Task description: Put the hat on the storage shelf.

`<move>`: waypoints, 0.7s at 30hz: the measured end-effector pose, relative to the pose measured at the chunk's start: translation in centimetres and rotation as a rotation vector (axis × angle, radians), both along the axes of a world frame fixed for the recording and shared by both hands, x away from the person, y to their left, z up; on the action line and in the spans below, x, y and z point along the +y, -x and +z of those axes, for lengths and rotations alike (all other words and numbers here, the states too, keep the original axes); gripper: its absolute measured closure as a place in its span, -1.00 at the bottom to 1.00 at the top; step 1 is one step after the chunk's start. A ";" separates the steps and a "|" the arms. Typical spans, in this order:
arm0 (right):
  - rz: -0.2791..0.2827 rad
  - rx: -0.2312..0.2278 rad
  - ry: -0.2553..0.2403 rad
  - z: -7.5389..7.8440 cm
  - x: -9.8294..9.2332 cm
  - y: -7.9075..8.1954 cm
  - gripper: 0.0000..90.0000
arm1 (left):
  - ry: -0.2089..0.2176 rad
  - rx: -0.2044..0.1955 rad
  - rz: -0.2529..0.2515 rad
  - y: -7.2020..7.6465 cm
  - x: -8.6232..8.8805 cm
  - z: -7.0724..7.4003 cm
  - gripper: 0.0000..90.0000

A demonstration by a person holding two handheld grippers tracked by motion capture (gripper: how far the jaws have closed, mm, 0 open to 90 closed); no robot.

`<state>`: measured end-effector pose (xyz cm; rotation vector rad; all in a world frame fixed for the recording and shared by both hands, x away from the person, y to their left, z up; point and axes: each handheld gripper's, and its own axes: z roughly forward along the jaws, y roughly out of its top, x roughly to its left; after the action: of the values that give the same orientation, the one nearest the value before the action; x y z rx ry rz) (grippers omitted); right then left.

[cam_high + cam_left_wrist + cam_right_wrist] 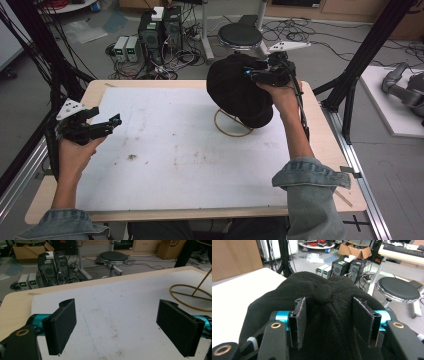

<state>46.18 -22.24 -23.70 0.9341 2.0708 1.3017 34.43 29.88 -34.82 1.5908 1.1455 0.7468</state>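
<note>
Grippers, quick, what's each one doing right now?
Left gripper: open, empty, above the table.
Right gripper: open over the black cap, pads not pressing it.

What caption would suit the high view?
Right gripper over a black cap on a gold wire stand; left gripper open.

A black fabric cap (239, 90) sits on top of a thin brass-coloured wire stand (231, 125), whose ring base rests on the white sheet (175, 150) that covers the pale wooden table (327, 145), near the far right corner. The right gripper (260, 75) is at the cap's far right side, its jaws either side of the crown. The left gripper (107, 125) is above the table's left edge, well apart from the cap. Behind the far edge, on the floor, stands a round black stool (240, 36).
</note>
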 end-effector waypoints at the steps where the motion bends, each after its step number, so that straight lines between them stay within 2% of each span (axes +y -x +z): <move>1: 0.001 0.000 -0.002 0.0 0.0 0.0 0.02 | -0.001 0.000 0.000 0.0 0.0 0.0 -0.63; 5: -0.003 -0.007 -0.021 0.0 0.0 0.0 -0.03 | 0.000 -0.001 -0.001 0.0 0.0 0.0 -0.63; 11: 0.001 -0.002 -0.024 -0.1 0.1 -0.1 -0.07 | 0.002 -0.002 -0.002 0.0 0.0 0.0 -0.63; 21: -0.032 0.002 -0.054 0.3 -0.9 0.4 -0.35 | 0.000 -0.001 0.001 0.1 0.1 0.1 -0.63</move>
<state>45.83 -23.15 -23.36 0.9881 2.0231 1.3474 34.34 30.00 -34.76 1.5899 1.1451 0.7480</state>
